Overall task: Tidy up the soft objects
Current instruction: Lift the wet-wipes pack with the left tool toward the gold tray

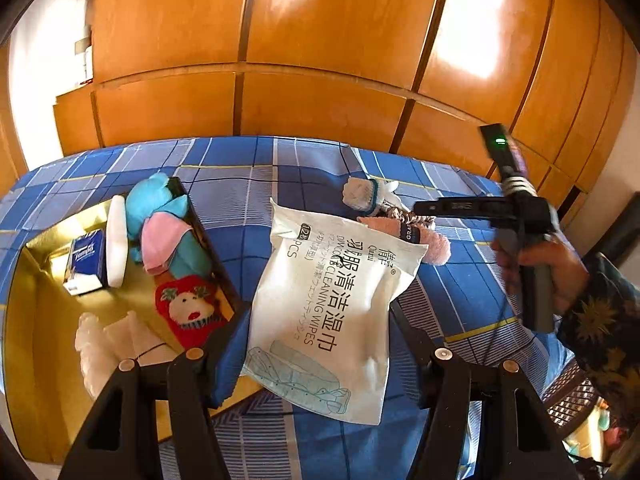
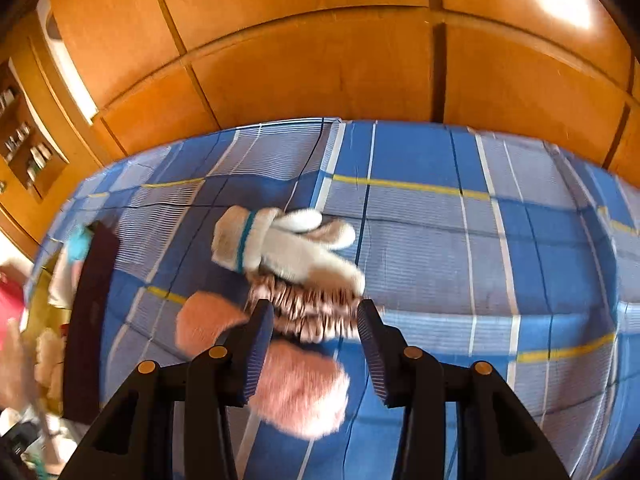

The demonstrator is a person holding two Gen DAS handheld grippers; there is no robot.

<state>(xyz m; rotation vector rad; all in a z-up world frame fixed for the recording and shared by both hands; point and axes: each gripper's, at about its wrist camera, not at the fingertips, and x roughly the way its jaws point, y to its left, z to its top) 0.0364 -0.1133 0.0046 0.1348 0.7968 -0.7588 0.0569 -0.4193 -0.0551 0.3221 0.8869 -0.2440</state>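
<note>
My left gripper (image 1: 320, 308) is shut on a white pack of cleaning wipes (image 1: 332, 304) and holds it above the blue plaid bed, beside the gold-lined box (image 1: 36, 320). The box holds a blue plush (image 1: 160, 208), a pink cloth (image 1: 160, 244), a red reindeer sock (image 1: 188, 308), a tissue pack (image 1: 86, 260) and white fluffy items (image 1: 104, 348). My right gripper (image 2: 316, 320) is open over a small pile: a fluffy pink sock (image 2: 300, 388), a striped scrunchie (image 2: 308, 312) and a white mitten (image 2: 280, 248). The right gripper also shows in the left wrist view (image 1: 440, 206).
The bed is covered by a blue plaid sheet (image 2: 500, 260). Orange wooden wardrobe doors (image 1: 320, 60) stand behind the bed. The box's dark wall (image 2: 88, 320) rises at the left of the right wrist view. A shelf with small bottles (image 2: 24, 144) is at far left.
</note>
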